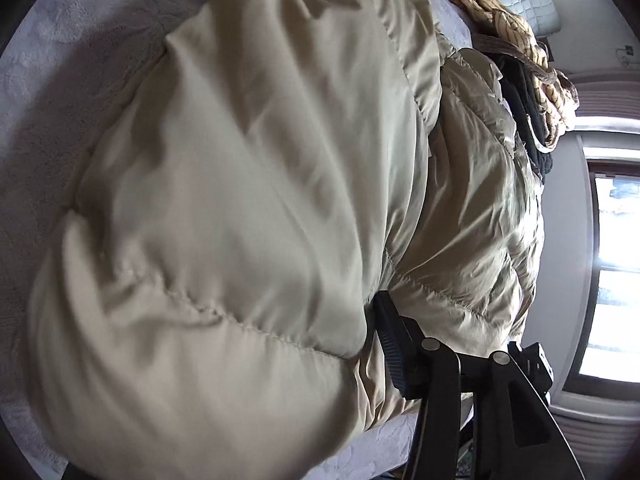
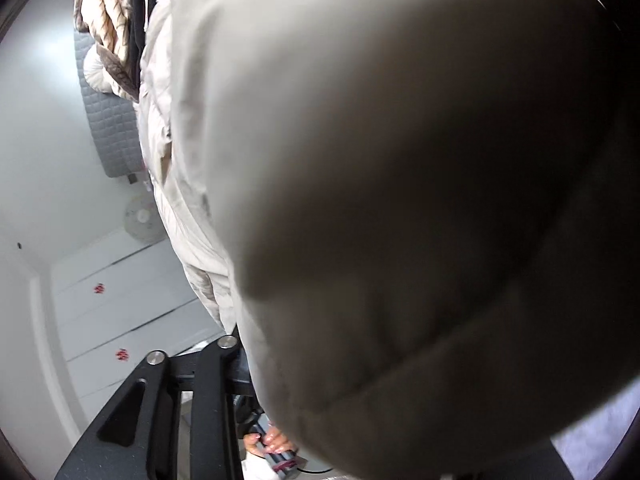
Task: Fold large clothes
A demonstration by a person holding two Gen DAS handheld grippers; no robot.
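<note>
Your left tongs point(image 1: 444, 344) seem clenched on the beige puffy coat point(image 1: 240, 200); it fills the frame, long axis toward the upper right. For your right tongs point(image 2: 224, 364) I cannot tell

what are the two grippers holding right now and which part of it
The left hand-held gripper seems to grip the beige puffer coat at a quilted seam near its edge, its fingertips buried in fabric. The right hand-held gripper's hold cannot be told: the coat covers it.
</note>
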